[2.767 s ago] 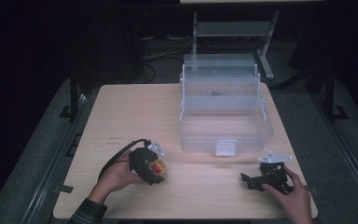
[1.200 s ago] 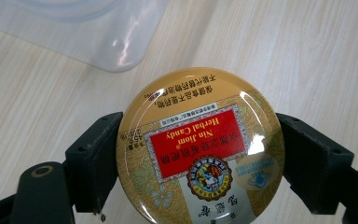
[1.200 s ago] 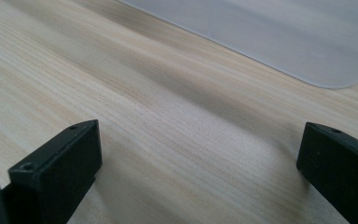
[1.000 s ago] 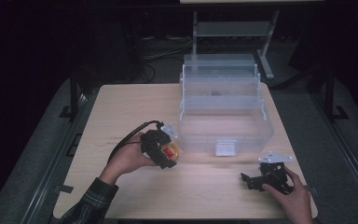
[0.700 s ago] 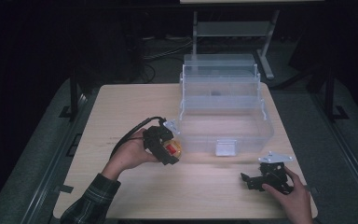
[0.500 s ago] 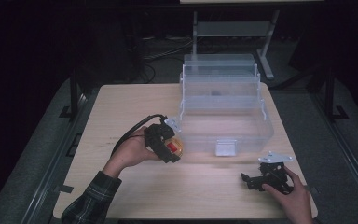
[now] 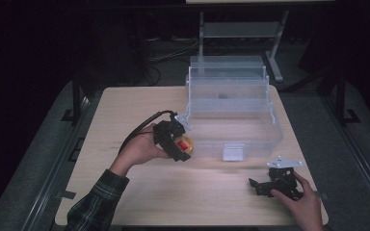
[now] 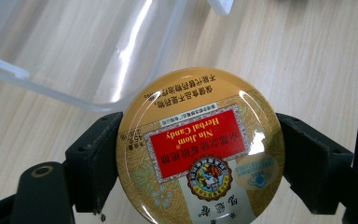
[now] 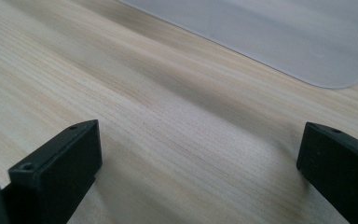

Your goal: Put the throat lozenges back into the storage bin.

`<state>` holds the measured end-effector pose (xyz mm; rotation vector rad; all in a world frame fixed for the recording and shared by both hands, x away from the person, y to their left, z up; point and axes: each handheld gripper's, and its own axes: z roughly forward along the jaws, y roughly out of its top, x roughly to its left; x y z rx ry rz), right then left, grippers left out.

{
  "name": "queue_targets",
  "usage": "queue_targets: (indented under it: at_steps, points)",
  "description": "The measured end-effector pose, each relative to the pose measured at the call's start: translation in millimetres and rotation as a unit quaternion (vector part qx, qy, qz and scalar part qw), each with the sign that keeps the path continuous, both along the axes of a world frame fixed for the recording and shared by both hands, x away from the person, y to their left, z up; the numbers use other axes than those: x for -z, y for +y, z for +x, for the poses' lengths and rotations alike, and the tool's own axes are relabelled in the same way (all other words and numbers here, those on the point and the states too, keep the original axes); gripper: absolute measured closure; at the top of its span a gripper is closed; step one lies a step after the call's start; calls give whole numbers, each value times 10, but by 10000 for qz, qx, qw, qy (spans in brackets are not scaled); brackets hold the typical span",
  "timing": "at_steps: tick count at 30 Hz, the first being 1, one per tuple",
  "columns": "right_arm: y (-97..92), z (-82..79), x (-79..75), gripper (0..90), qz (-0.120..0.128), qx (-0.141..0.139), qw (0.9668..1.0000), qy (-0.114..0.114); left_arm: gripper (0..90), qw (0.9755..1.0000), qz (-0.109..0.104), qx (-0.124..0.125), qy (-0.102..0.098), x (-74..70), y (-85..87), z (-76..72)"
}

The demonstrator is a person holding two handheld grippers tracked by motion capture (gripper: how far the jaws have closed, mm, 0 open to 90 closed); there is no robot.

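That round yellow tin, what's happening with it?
A person is holding the round candy tin clamped between the jaws of the left gripper, lifted above the wooden table right beside the clear plastic box. The box is open, so the tin looks likely to go inside. The right gripper sits open and empty near the table's front edge.

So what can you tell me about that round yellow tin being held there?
The candy tin is round and flat, with a glossy gold lid that looks like metal. A red panel reads "Nin Jom Herbal Candy", with Chinese print and a small emblem beside it. The left gripper clamps its rim from both sides, holding it above the wooden table, right by the clear plastic box's near corner.
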<state>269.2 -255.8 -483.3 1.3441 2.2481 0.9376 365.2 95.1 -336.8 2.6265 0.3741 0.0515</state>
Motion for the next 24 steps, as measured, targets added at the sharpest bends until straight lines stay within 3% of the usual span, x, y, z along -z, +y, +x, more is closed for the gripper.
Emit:
queue_targets:
  at_steps: [24]
  points:
    - [0,1,1,0,-1,-1,10000,-3,196,9999,-73,51,-52,-130,-234,187]
